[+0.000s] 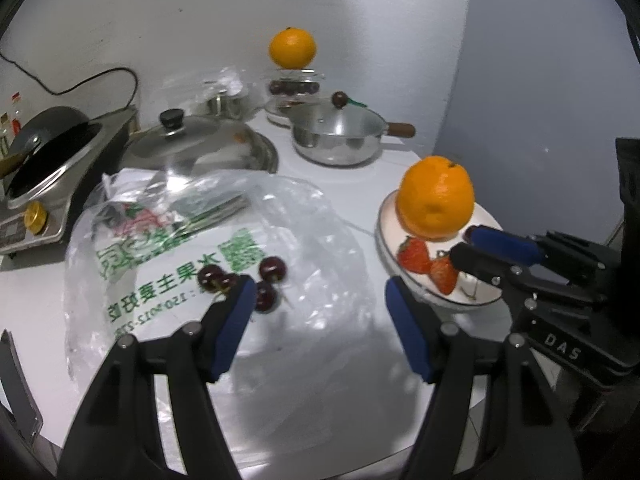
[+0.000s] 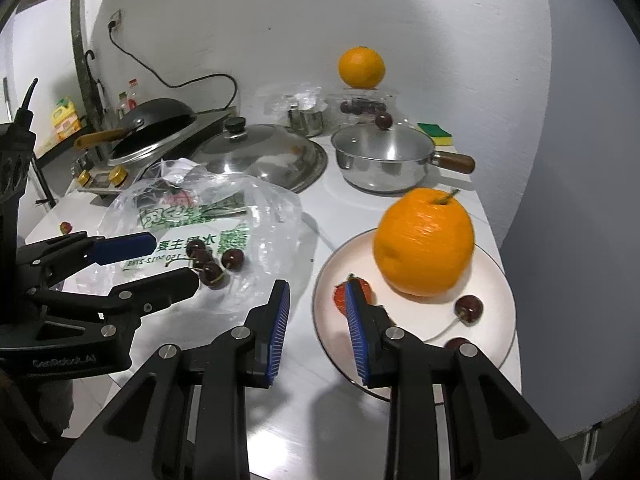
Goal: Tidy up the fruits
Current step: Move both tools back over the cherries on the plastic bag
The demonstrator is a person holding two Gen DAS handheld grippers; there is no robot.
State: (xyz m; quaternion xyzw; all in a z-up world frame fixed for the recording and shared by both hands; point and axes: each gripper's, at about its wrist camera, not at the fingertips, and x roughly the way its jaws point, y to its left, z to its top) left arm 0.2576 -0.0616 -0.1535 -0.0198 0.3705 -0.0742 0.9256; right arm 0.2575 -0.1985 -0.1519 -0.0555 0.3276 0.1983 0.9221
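Observation:
A white plate (image 2: 492,280) at the table's right holds a large orange (image 2: 424,242), strawberries (image 1: 416,254) and two cherries (image 2: 469,308). Several dark cherries (image 1: 272,268) lie on a clear plastic bag (image 1: 320,240) with green print; they also show in the right wrist view (image 2: 212,266). My left gripper (image 1: 320,300) is open and empty over the bag, its left finger close beside the cherries. My right gripper (image 2: 316,300) is open and empty at the plate's left rim, its right finger in front of a strawberry (image 2: 340,298).
A lidded steel saucepan (image 2: 384,160) with a wooden handle, a large steel lid (image 2: 260,152) and a wok on a burner (image 2: 156,128) stand behind. A second orange (image 2: 361,67) sits on a clear box of cherries at the back. A sponge (image 2: 434,132) lies by the wall.

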